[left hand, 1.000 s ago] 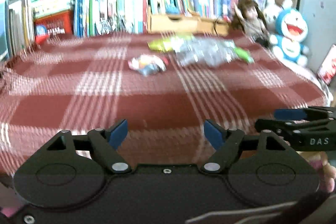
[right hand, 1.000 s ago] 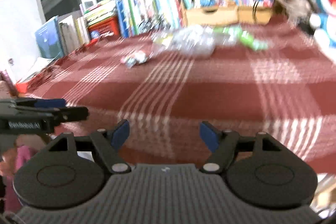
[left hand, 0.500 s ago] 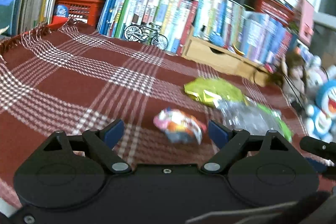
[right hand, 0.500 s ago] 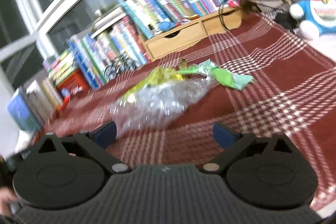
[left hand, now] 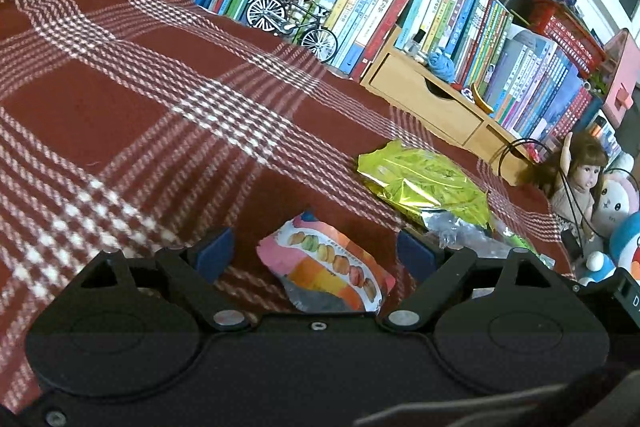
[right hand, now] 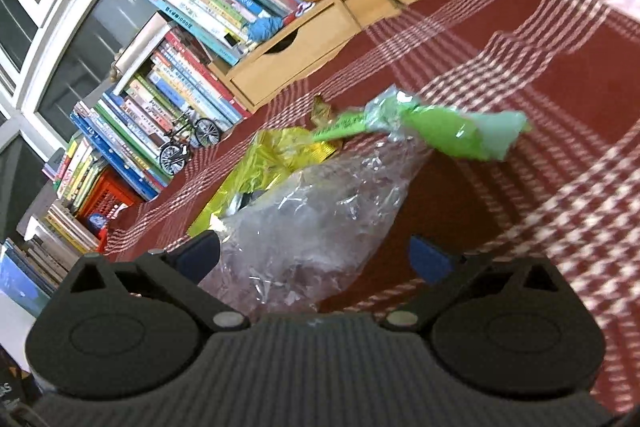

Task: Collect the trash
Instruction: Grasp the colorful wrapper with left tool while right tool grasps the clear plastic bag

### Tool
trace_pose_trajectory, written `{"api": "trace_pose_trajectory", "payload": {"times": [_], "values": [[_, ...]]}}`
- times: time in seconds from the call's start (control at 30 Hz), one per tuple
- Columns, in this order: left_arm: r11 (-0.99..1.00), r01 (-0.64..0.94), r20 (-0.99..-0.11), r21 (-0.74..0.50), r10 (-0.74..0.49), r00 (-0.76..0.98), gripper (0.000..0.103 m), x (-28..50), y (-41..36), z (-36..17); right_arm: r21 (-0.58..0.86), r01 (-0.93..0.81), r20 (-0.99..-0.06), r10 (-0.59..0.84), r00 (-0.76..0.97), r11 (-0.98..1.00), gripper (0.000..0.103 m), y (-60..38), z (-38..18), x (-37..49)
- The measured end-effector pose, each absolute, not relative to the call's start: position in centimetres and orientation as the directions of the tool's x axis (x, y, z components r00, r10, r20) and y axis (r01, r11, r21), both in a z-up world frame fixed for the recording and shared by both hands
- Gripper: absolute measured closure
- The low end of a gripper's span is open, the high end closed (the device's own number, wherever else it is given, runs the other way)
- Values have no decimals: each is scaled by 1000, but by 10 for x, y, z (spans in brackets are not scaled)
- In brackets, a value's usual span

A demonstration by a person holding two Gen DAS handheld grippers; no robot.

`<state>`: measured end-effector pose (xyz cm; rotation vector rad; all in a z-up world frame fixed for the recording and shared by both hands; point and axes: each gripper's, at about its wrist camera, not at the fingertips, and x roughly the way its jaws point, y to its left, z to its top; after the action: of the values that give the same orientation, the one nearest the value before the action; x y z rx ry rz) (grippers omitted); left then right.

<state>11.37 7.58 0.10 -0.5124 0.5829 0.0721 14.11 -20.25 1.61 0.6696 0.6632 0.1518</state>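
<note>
the left gripper stands spread wide around a pink macaron-print snack wrapper lying on the red plaid cloth; the blue pads sit either side of it and apart from it, so nothing is gripped yet. that straddle looks like a set-up for pinching the crumpled packet across its width. the right gripper is likewise released, its fingers flanking a clear plastic bag, probably meant as the collecting bag. a yellow-green foil packet and a green wrapper lie just beside the bag, waiting.
</note>
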Motion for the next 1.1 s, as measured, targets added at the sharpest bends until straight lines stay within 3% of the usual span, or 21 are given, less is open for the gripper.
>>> {"api": "trace_pose_trajectory", "payload": {"times": [0.1,0.17,0.2,0.33,0.37,0.43,1.1], "values": [[891,-189,-540,-414,-72,839,24,116,68,1,643,44,-499,374,782,765,14,-202,12,140],[901,-171,-540,-399,-80,838,34,116,64,1,636,24,-497,386,777,772,26,-200,12,137],[908,-160,-542,-387,-84,836,46,116,62,1,633,10,-492,393,777,774,34,-200,13,135],[914,-113,-504,-389,-109,857,61,108,58,5,602,-24,-487,391,781,798,39,-195,20,125],[904,-58,-454,-424,-157,877,61,103,59,7,591,-31,-487,387,783,806,40,-194,22,123],[897,-33,-449,-442,-189,873,64,99,58,11,578,-44,-486,387,784,815,40,-193,25,117],[979,79,-400,-190,-150,904,66,12,27,47,451,-168,-434,380,817,876,41,-195,53,51]]}}
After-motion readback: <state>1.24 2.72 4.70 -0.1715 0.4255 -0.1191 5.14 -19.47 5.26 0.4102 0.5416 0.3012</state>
